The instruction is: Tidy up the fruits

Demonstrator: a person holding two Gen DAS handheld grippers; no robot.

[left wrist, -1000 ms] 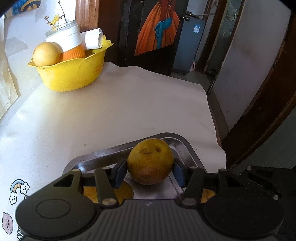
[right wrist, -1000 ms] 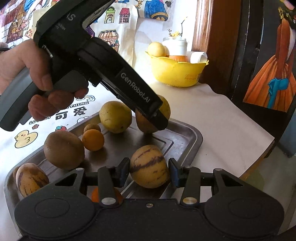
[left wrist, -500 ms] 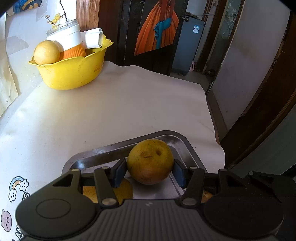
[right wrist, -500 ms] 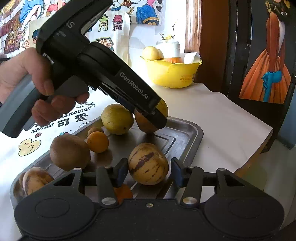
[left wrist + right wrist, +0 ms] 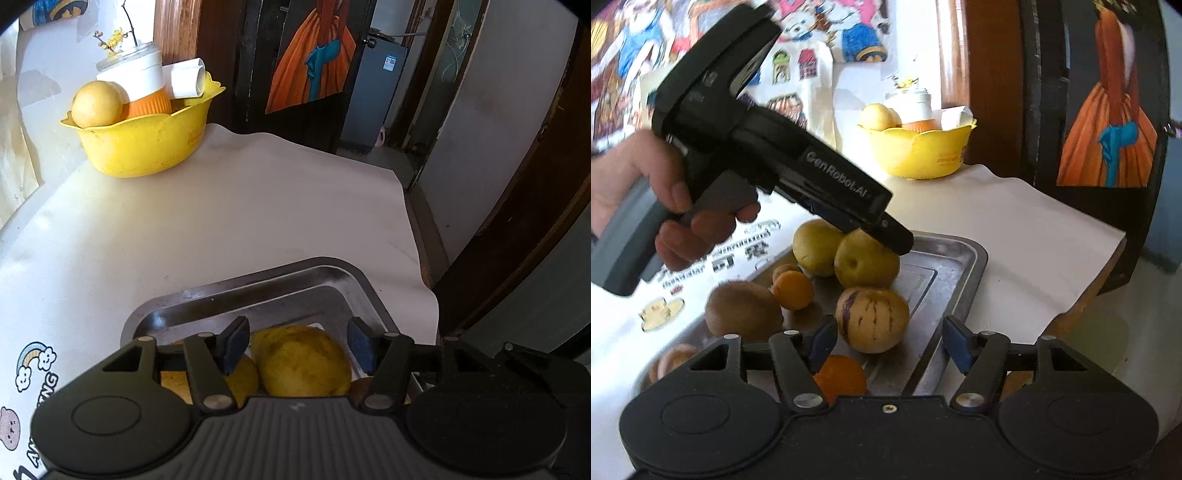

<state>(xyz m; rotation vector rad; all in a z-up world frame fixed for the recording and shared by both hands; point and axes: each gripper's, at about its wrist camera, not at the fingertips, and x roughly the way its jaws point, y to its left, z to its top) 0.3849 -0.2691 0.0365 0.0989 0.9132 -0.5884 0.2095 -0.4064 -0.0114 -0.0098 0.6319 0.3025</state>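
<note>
A steel tray holds several fruits. My left gripper is open above a yellow-green pear that lies in the tray, its pads clear of the fruit. In the right wrist view the left gripper hovers over that pear. My right gripper is open, with a purple-striped melon lying in the tray between and just beyond its pads. A second pear, a brown kiwi and small oranges lie nearby.
A yellow bowl with a yellow fruit, a white jar and a paper roll stands at the table's far left corner, also in the right wrist view. The table's right edge drops off beside the tray. Posters cover the wall.
Both grippers have opened. The left has let go of the pear, the right has let go of the striped melon; both fruits now lie in the tray, and both grippers have drawn back a little.
</note>
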